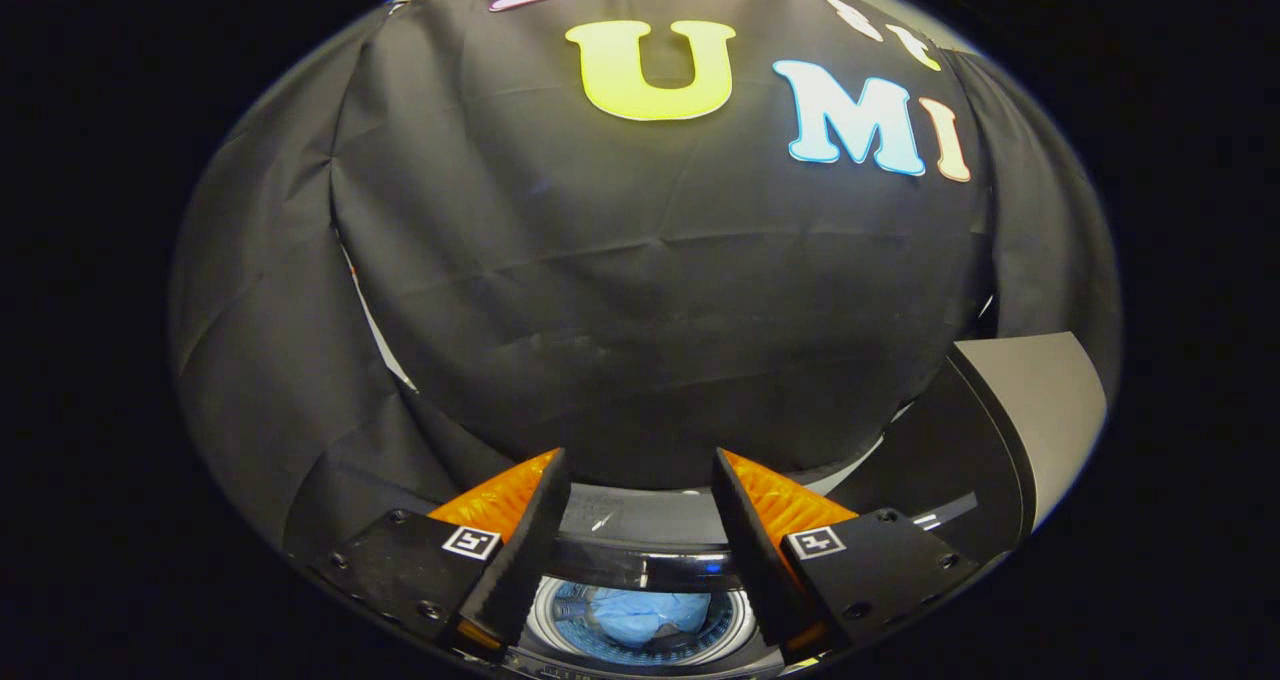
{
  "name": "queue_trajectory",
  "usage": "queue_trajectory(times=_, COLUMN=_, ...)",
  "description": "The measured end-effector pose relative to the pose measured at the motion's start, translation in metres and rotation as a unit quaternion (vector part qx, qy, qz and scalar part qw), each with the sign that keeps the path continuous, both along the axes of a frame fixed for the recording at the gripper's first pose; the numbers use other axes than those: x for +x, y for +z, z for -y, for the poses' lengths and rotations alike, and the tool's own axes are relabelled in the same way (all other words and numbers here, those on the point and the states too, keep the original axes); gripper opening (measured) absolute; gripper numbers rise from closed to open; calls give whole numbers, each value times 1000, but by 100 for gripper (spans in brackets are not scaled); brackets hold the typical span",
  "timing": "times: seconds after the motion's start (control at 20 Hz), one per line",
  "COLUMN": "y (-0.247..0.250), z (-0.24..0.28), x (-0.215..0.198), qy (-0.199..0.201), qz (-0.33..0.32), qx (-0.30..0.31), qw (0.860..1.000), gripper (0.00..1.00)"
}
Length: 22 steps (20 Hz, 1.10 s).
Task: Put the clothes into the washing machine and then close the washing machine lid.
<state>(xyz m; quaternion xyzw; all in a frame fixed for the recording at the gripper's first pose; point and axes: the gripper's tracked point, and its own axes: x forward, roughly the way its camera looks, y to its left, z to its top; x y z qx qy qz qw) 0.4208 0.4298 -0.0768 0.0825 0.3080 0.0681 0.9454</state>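
Observation:
A washing machine (640, 520) sits low under my fingers, its round drum opening visible between them. Inside the drum lies a light blue cloth (648, 615). The machine's lid (1010, 420) stands raised at the right, dark on its inner face with a grey outer panel. My gripper (640, 465) hovers above the machine, open, with nothing between its fingers; the drum is below and slightly ahead of the fingertips.
Black cloth walls close in the booth behind and to the left of the machine. The raised lid stands close to the right finger.

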Motion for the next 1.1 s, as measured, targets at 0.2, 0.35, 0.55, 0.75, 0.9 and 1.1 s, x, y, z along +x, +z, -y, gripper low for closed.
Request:
queue_trajectory(times=0.2, y=-4, z=-3, x=-26, qy=2, qz=20, qx=3, qw=1000, gripper=89)
queue_trajectory(times=0.35, y=-11, z=-7, x=-46, qy=6, qz=25, qx=8, qw=1000, gripper=88)
queue_trajectory(times=0.55, y=-28, z=-17, x=-74, qy=28, qz=22, qx=25, qw=999, gripper=88)
queue_trajectory(times=0.75, y=-67, z=-19, x=-123, qy=52, qz=-18, qx=24, qw=998, gripper=98)
queue_trajectory(times=0.9, y=-72, z=-15, x=-146, qy=62, qz=-5, qx=26, qw=998, gripper=98)
queue_trajectory(times=1.1, y=-41, z=5, x=-168, qy=101, qz=55, qx=27, qw=993, gripper=99)
